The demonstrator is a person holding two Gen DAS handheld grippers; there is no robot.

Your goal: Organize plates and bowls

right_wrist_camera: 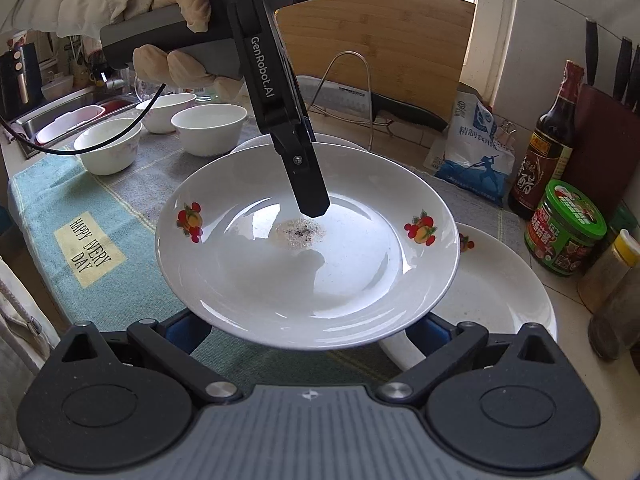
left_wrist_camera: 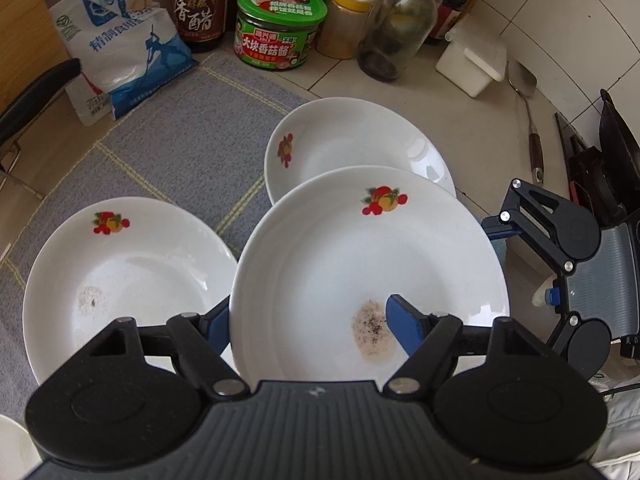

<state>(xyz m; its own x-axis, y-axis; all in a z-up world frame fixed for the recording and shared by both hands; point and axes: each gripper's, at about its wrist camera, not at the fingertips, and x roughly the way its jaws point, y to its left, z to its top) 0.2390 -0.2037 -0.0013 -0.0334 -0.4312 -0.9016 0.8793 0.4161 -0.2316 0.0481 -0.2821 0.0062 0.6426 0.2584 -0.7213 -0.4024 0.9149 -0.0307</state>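
A white fruit-print plate with a dark speck patch (left_wrist_camera: 360,272) (right_wrist_camera: 308,248) is held above the counter. My left gripper (left_wrist_camera: 308,320) is shut on its near rim, one blue pad (left_wrist_camera: 404,326) inside the plate and one under it. In the right wrist view the left gripper's finger (right_wrist_camera: 308,184) reaches into the plate from above. My right gripper (right_wrist_camera: 308,332) sits under the plate's near edge, jaws spread apart; whether it touches the plate is hidden. Two more matching plates lie below, one on the left (left_wrist_camera: 120,280) and one behind (left_wrist_camera: 360,148) (right_wrist_camera: 492,292). Three white bowls (right_wrist_camera: 210,128) stand at back left.
A grey-blue cloth mat (left_wrist_camera: 168,148) (right_wrist_camera: 100,220) covers the counter. Salt bag (left_wrist_camera: 120,60), vinegar bottle (left_wrist_camera: 200,0), green jar (left_wrist_camera: 280,26), spice jar and glass bottle (left_wrist_camera: 396,24) line the back. A white box, a spatula (left_wrist_camera: 528,112) and a knife block stand right. Sink (right_wrist_camera: 60,116) at far left.
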